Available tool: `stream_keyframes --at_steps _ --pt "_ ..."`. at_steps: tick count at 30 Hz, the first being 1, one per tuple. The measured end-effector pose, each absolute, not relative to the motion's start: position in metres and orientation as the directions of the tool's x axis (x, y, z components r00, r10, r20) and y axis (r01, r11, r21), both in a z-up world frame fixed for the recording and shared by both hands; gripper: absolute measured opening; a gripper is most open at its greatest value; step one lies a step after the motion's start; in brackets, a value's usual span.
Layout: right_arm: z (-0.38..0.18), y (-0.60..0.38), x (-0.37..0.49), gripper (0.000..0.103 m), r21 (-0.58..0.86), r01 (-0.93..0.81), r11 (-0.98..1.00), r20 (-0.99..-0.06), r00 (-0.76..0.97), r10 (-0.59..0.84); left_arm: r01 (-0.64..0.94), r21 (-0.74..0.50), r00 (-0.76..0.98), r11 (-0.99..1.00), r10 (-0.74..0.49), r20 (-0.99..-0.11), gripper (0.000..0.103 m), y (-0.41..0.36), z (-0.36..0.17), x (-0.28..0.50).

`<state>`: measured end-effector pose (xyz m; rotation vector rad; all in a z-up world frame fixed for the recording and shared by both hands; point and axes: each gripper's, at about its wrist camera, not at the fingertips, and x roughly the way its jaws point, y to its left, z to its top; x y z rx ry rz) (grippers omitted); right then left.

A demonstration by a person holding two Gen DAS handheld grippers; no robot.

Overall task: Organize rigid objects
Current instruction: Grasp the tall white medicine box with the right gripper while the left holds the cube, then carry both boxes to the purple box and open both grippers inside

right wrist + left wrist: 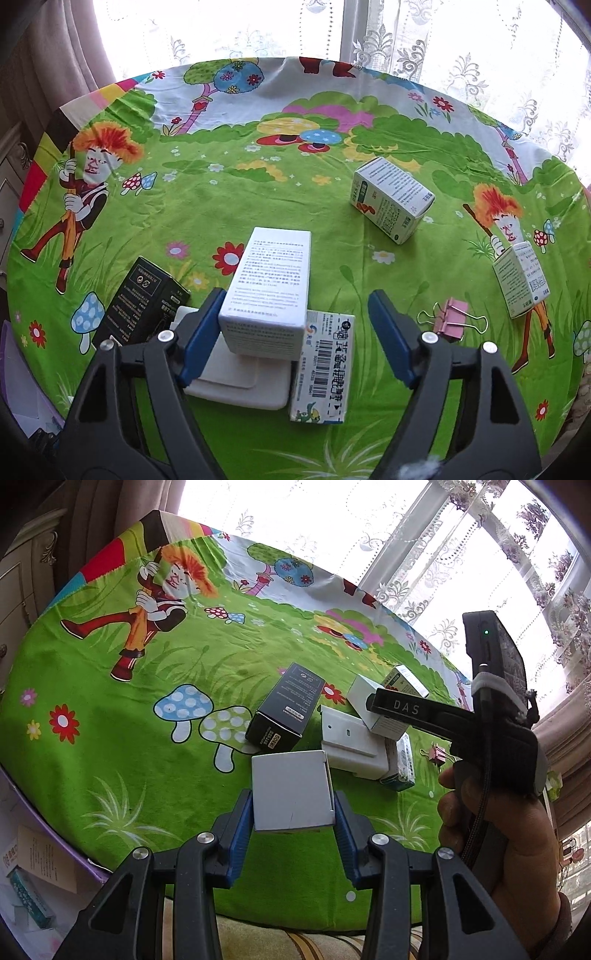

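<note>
Left claw [294, 814] clamps a small plain white cardboard box [291, 790] between its blue pads, above the cartoon-printed green counter [110, 738]. Right claw [295, 338] stands partly open — a tall white printed carton [267, 291] lies between its fingers, left pad beside it, right pad clear. Just beyond it — a pink binder clip [451, 319].

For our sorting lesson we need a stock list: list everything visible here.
small white box: 1, white, gripped in left tongs
tall white box: 1, white, atop plastic slab, between right tongs
plastic slab: 1, white, near edge
black box: 1, black, left of slab
cartons: 3, white-green, one beside slab, two farther right
binder clip: 1, pink, right
tablecloth: 1, green cartoon print
left tongs: shut on box
right tongs: open
hand: 1, holding right tongs
</note>
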<state>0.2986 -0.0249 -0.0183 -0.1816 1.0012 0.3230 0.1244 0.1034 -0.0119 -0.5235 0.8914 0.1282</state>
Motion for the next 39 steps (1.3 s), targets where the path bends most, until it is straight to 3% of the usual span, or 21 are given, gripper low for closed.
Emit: stream_keyframes --at_steps 2,24,39 --pt "-0.022 -0.027 0.299 0.046 0.011 -0.352 0.936 -0.850 0.490 0.194 -0.319 -0.381 0.629 0.868 -0.107 -0.770 0.043 0.103 -0.012 0.125" --pt "0.054 -0.052 0.221 0.046 0.045 -0.377 0.925 -0.727 0.622 0.290 -0.339 -0.393 0.714 0.855 -0.038 -0.699 0.043 0.109 0.025 0.088" --pt "0.091 -0.047 0.154 0.046 0.113 -0.458 0.882 -0.691 0.601 0.401 -0.379 -0.390 0.741 0.839 0.023 -0.671 0.043 0.125 0.049 0.026"
